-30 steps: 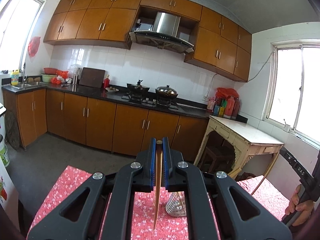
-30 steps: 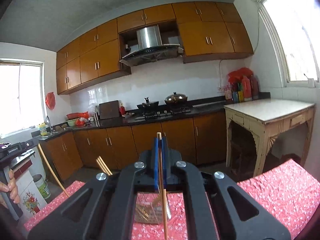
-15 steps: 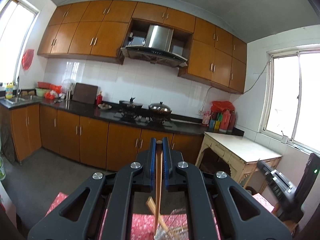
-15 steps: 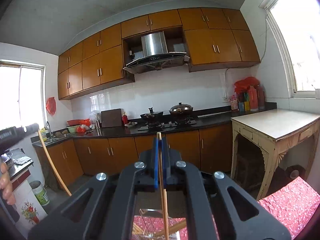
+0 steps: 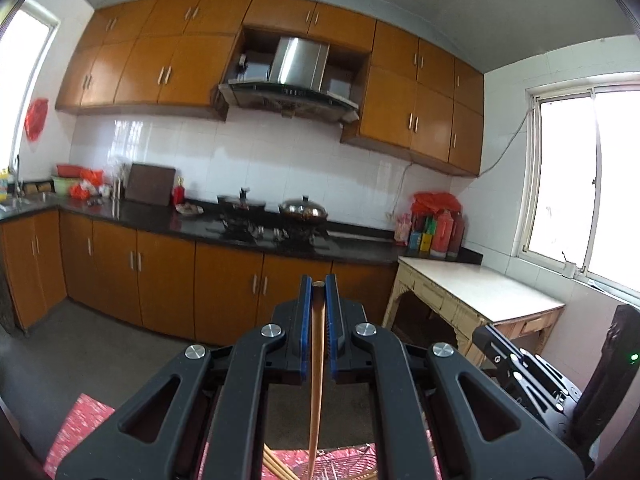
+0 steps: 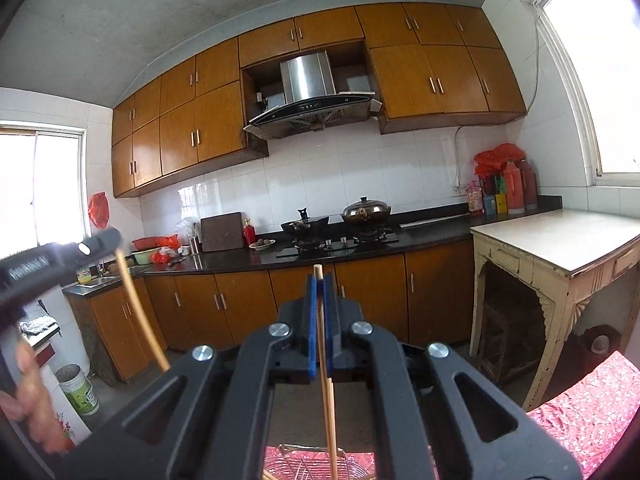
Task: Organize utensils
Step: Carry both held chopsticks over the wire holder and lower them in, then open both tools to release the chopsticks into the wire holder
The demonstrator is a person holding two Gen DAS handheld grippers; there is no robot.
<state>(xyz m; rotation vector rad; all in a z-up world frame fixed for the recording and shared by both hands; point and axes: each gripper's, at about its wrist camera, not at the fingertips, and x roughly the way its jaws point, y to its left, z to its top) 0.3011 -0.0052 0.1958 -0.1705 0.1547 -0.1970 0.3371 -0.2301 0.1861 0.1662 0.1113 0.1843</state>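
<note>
Both claws level, upright chopsticks clamped.

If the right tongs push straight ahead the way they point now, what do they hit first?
Nothing close. The right tongs, shut on a chopstick, aim across open floor at the lower cabinet doors under the stove. The wire basket sits below that line. Depth is unclear.

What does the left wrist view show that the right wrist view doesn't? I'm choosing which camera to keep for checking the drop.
Only the left wrist view: the right gripper's body from outside, and chopsticks already lying below.

Only the right wrist view: the wire basket rim directly beneath, the person's left hand, and the left gripper side-on.

Both: jaws shut on one upright chopstick, the red tablecloth, and the kitchen counter.
</note>
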